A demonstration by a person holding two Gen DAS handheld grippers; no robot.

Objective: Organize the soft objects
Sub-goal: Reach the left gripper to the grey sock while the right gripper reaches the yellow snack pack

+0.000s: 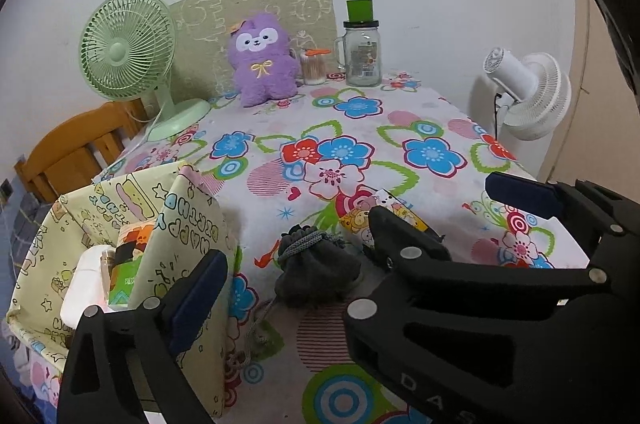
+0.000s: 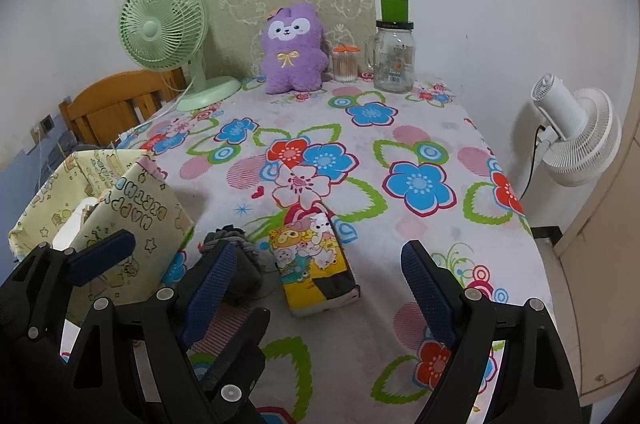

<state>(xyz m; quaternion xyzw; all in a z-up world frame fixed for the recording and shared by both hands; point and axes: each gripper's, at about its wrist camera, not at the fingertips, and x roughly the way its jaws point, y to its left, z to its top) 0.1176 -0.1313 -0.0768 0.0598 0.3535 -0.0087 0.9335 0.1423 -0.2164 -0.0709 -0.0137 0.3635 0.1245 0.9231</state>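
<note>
One tissue pack (image 2: pixel 316 264) lies flat near the front of the tabletop (image 2: pixel 400 127), long axis running away toward the wall. One grey drawstring pouch (image 1: pixel 316 264) sits just left of it, mouth uppermost. One fabric bin (image 1: pixel 120 224) (open-topped) stands at the left edge. Left gripper (image 1: pixel 352 240) and right gripper (image 2: pixel 316 268) hover spread wide, empty. Behind: one purple plush (image 2: pixel 292 55), two fans, one jar (image 2: pixel 394 57).

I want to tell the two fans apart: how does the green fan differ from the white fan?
The green fan stands on the table, at its far left corner; the white fan stands off the table, to its right. The green fan shows its front grille; the white fan shows its back. Both have round grilles.
</note>
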